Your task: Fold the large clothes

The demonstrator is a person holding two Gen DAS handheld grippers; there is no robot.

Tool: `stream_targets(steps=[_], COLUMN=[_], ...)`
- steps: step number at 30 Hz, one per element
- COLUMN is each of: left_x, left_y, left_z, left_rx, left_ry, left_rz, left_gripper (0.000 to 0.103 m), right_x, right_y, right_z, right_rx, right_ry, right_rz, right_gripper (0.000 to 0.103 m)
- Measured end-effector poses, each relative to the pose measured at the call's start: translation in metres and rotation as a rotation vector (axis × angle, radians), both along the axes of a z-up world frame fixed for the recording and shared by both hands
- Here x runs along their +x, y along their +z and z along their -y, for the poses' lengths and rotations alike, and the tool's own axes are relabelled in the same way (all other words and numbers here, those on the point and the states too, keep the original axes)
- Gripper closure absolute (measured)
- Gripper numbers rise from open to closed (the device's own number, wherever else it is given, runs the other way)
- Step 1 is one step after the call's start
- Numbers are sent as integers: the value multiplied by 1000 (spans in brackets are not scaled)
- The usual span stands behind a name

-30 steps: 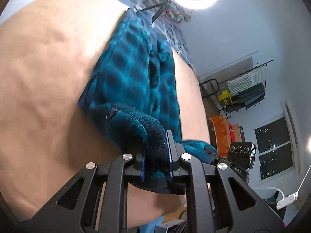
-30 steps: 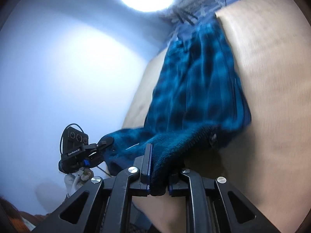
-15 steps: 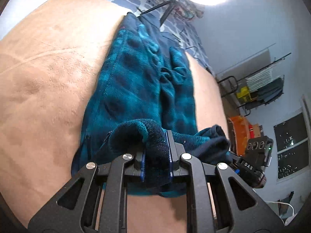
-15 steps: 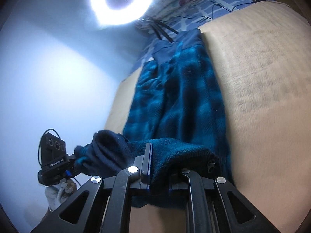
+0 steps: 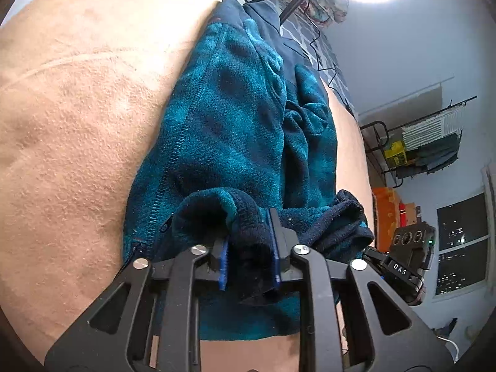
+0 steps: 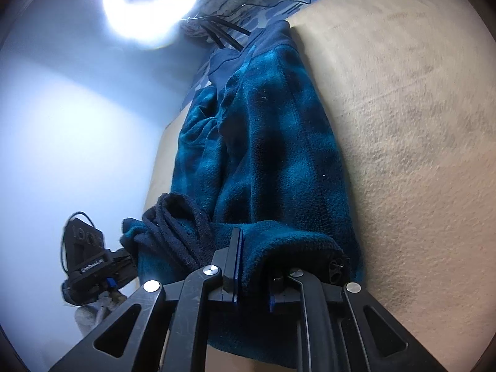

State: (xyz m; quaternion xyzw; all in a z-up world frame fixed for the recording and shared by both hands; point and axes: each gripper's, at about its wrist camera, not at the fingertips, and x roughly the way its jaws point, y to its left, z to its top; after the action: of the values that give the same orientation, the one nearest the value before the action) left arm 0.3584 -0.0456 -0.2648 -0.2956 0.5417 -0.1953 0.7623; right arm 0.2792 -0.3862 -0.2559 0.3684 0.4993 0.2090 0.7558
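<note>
Left wrist view: the left tool is easing apart with the teal fleece jacket hem bunched between its pads, the garment running lengthwise straight away across the tan bed, zipper to its left. Right wrist view: the right tool, jaws opening, has the hem's other corner between them, collar farthest off.

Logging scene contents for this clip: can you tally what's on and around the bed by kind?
Teal plaid fleece jackets: 1
Tan blankets under it: 1
Ring lights: 1
Handheld tools: 2, left tool and right tool, both opening with a fleece fold between the fingers
Total: 5
</note>
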Motion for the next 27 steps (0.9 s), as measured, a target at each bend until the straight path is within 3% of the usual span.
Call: stream_targets(steps=[2, 4, 5, 6, 7, 8, 9, 11, 14, 15, 17, 19, 20, 21, 24, 26, 27], left_x=[3, 5, 7, 7, 9, 9, 9, 11, 7, 3, -3, -8, -10, -9, -11, -12, -12], left_y=[-1, 0, 1, 2, 4, 6, 9, 18, 35, 43, 53, 53, 48, 42, 18, 5, 1], left_z=[-2, -5, -8, -10, -15, -19, -21, -28, -34, -34, -29, -25, -25, -24, -24, -21, -19], left_rx=[-33, -85, -124, -153, -201, -220, -226, -228, -170, -107, 19, 97, 111, 120, 144, 144, 138], left_ry=[-3, 0, 12, 23, 42, 58, 65, 65, 53, 28, -32, -80, -96, -107, -133, -152, -162], left_rz=[-16, -33, -46, -55, -62, -59, -54, -28, 40, 79, 154, 205, 201, 188, 131, 97, 86], left_gripper=[69, 54, 44, 32, 28, 27, 27, 27, 27, 27, 27, 28, 36, 45, 48, 50, 56], right_x=[0, -2, -2, -3, -4, -6, -8, -9, -15, -17, -22, -27, -30, -32, -28, -29, -28], right_y=[-4, -7, -9, -10, -9, -6, -1, 10, 38, 48, 65, 76, 77, 74, 49, 26, 18], right_z=[6, 14, 17, 21, 24, 28, 33, 40, 45, 41, 24, 0, -8, -15, -9, 9, 14], right_rx=[66, 145, 193, 241, 276, 304, 317, 311, 233, 192, 80, -70, -134, -211, -327, -288, -257], right_ry=[-16, -37, -48, -61, -75, -94, -106, -112, -90, -59, 17, 106, 133, 151, 147, 135, 129], right_rz=[-19, -38, -47, -51, -47, -33, -22, 5, 101, 135, 195, 245, 257, 259, 194, 105, 73], right_gripper=[85, 80, 72, 56, 43, 20, 11, 13, 26, 41, 54, 56, 56, 56, 55, 55, 55])
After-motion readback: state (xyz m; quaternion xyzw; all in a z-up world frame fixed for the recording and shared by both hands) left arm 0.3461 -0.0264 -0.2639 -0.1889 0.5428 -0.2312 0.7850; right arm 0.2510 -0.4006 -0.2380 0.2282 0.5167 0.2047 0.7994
